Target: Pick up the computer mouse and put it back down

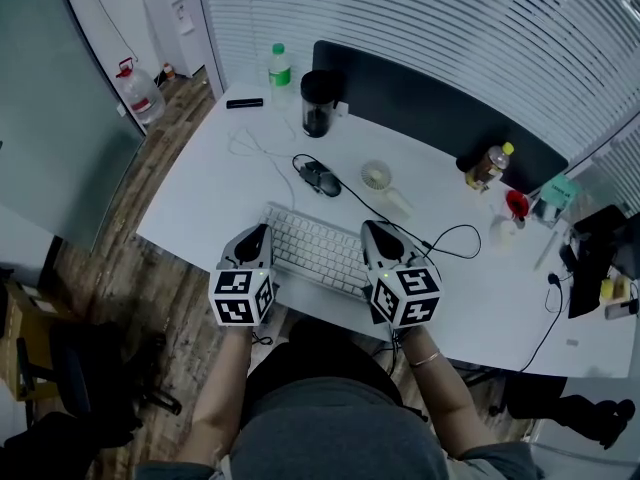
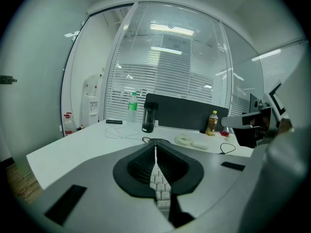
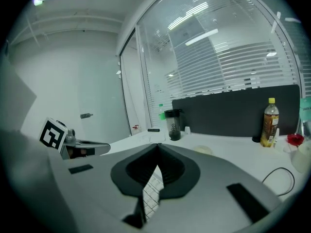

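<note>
Computer mouse (image 1: 320,178) lies on white desk (image 1: 190,203), just beyond keyboard (image 1: 318,251), cable trailing to the right; left gripper (image 1: 254,236) and right gripper (image 1: 374,230) hang over keyboard's two ends, apart from mouse; both jaw pairs pressed together, nothing pinched.

Left gripper (image 1: 254,232) and right gripper (image 1: 374,228) low over the keyboard's (image 1: 315,251) 2 ends, black computer mouse (image 1: 320,178) beyond, clear of both, its cable (image 1: 354,200) snaking across the white desk (image 1: 200,198).
</note>
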A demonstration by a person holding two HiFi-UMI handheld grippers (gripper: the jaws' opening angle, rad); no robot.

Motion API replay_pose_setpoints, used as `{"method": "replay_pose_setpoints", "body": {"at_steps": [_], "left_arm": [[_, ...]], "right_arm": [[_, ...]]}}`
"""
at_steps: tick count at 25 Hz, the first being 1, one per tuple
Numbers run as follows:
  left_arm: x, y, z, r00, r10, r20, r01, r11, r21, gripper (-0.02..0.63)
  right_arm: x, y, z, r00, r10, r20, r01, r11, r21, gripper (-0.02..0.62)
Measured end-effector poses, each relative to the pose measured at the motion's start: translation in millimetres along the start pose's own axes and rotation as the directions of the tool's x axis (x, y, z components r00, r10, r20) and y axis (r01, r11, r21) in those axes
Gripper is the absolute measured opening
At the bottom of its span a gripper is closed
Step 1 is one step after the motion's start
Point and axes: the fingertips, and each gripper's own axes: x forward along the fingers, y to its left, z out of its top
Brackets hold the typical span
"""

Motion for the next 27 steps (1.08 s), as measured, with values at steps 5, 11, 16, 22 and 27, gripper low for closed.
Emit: {"method": "replay_pose_setpoints", "body": {"at_steps": [5, 11, 16, 22, 27], "left_arm": [[0.9, 0.0, 1.2, 1.0, -0.005, -0.002, 0.005, 1.0, 0.005, 0.028], [5.0, -0.6, 4.9, 1.0, -0.012, 0.002, 0.012, 1.0, 0.008, 0.028], [8.4, -0.3, 5.5, 1.0, -0.012, -0.002, 0.012, 1.0, 0.006, 0.028], [11.3, 0.0, 3.1, 1.0, -0.008, -0.009, 0.008, 1.0, 0.0, 0.028], [16.4, 0.2, 4.8, 1.0, -0.008, -0.008, 0.008, 1.0, 0.003, 0.028]], "right_arm": [[-3.6, -1.8, -0.3, 1.0, -0.013, 0.003, 0.013, 1.0, 0.005, 0.003], [-3.8, -3.7, -3.1, 1.0, -0.017, -0.002, 0.017, 1.0, 0.024, 0.003], [-1.3, -5.1, -3.9, 1.0, -0.015, -0.006, 0.015, 0.999, 0.029, 0.003], [2.1, -6.9, -8.4, 1.0, -0.011, -0.02, 0.012, 0.999, 0.039, 0.002], [6.0, -10.2, -9.3, 1.0, -0.009, -0.022, 0.01, 0.999, 0.042, 0.002]]}}
